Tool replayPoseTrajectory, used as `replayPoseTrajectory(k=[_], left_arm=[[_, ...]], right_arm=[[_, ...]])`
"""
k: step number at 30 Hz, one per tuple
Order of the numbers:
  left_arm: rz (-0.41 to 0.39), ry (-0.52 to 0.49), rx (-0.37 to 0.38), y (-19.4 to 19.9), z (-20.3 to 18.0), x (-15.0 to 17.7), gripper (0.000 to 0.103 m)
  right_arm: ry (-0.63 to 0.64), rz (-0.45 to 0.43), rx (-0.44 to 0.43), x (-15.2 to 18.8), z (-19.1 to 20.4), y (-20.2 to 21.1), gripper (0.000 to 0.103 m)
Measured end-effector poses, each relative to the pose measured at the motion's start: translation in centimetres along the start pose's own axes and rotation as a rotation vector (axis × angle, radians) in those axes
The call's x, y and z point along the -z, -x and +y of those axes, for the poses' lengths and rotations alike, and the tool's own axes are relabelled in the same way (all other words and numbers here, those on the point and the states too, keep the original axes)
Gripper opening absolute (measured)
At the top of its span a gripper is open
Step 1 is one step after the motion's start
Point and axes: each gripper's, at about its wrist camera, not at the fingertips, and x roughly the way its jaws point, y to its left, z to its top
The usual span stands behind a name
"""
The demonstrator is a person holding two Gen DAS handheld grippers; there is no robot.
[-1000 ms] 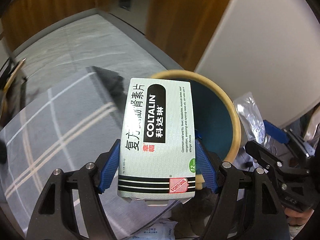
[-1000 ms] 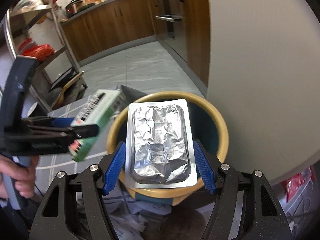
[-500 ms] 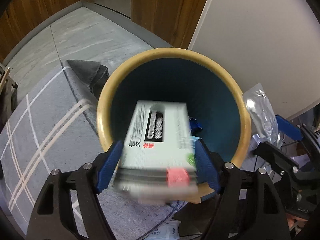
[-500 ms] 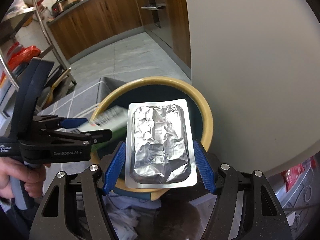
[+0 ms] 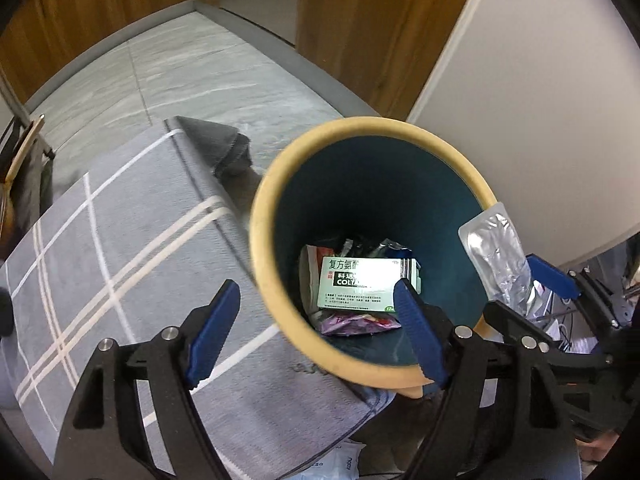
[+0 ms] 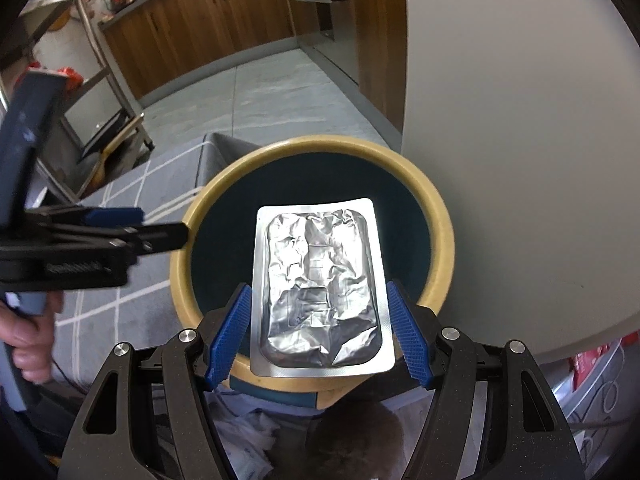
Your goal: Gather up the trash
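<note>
Fingers, left gripper (image 5: 316, 328): opening, nothing between; box (image 5: 366, 285) lies beyond them at the bottom of the bin (image 5: 272, 216), on other trash. Fingers, right gripper (image 6: 318, 330): clamped on foil pack (image 6: 320, 292), over bin mouth, drop pending.

Medicine box (image 5: 362, 284) inside bin (image 5: 280, 184)

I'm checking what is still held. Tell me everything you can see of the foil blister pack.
The blister pack is a flat, rounded-corner rectangle of crinkled silver foil with a smooth border. It stands lengthwise between the right gripper's blue pads, which pinch its long edges, above the bin's open mouth. From the left wrist view its clear plastic side shows.
</note>
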Motion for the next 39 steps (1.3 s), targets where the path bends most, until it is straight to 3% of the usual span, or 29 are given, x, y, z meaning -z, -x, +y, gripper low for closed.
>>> replayPoseTrajectory(k=[4,6,12,18,26,29,39], left_arm=[[-0.015,0.027,0.002,1.0,0.9,0.1,0.081],[-0.031,0.047,0.016,2.0,1.5,0.2,0.082],[-0.096,0.087,0.027,4.7,2.5,0.5,0.083],[-0.174,0.078,-0.036,6.9,1.9,1.6,0.086],[-0.264,0.096,-0.094,9.6,0.0,3.8,0.097],[-0.298,0.1,-0.103,11.2,-0.4,4.7,0.097],[-0.373,0.132,-0.147,14.0,-1.1,8.0,0.097]], right_arm=[[0.004,-0.001,0.002,-0.4,0.2,-0.6,0.07],[-0.008,-0.015,-0.009,-0.7,0.0,-0.8,0.077],[-0.037,-0.043,-0.03,-0.8,-0.1,-0.3,0.077],[-0.045,-0.086,-0.041,-0.7,-0.3,1.8,0.078],[-0.011,-0.156,0.002,-0.4,-0.3,5.5,0.091],[0.013,-0.19,0.005,-0.1,0.1,6.9,0.096],[0.03,-0.247,-0.001,1.7,0.0,10.1,0.098]])
